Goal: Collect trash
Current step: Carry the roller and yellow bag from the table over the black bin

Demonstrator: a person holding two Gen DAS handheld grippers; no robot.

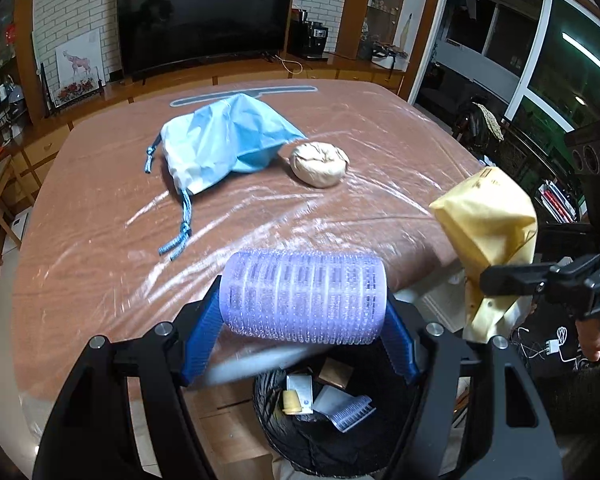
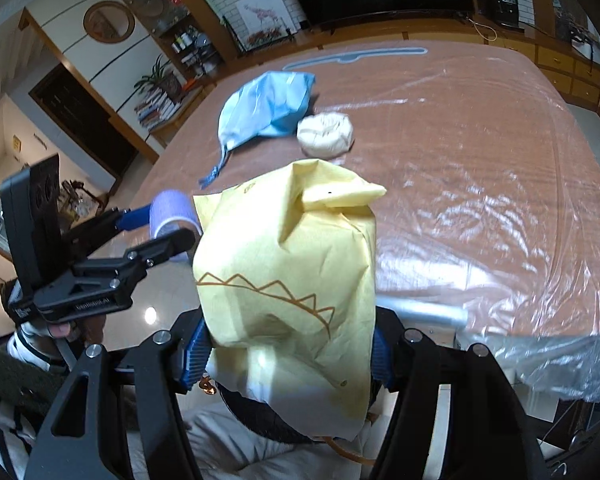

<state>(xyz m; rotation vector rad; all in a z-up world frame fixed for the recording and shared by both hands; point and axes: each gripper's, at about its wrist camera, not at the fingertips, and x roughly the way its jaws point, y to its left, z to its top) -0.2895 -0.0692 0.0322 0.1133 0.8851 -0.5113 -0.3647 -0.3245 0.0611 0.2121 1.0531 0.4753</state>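
Left wrist: left tool (image 1: 302, 336) clamped on lilac bristly plastic hair roller (image 1: 304, 298), hovering above black mesh wastebasket (image 1: 296, 440) beside plastic-covered brown tabletop (image 1: 100, 240).

Right wrist: right tool (image 2: 288, 354) clamped on crumpled yellow paper bag (image 2: 288, 280), over the basket; blue drawstring pouch (image 2: 268, 106) touching beige paper wad (image 2: 326, 130) on tabletop.

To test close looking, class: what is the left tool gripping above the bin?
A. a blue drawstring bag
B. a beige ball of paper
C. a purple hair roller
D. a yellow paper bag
C: the left tool is shut on the roller; the yellow bag is in the right tool.
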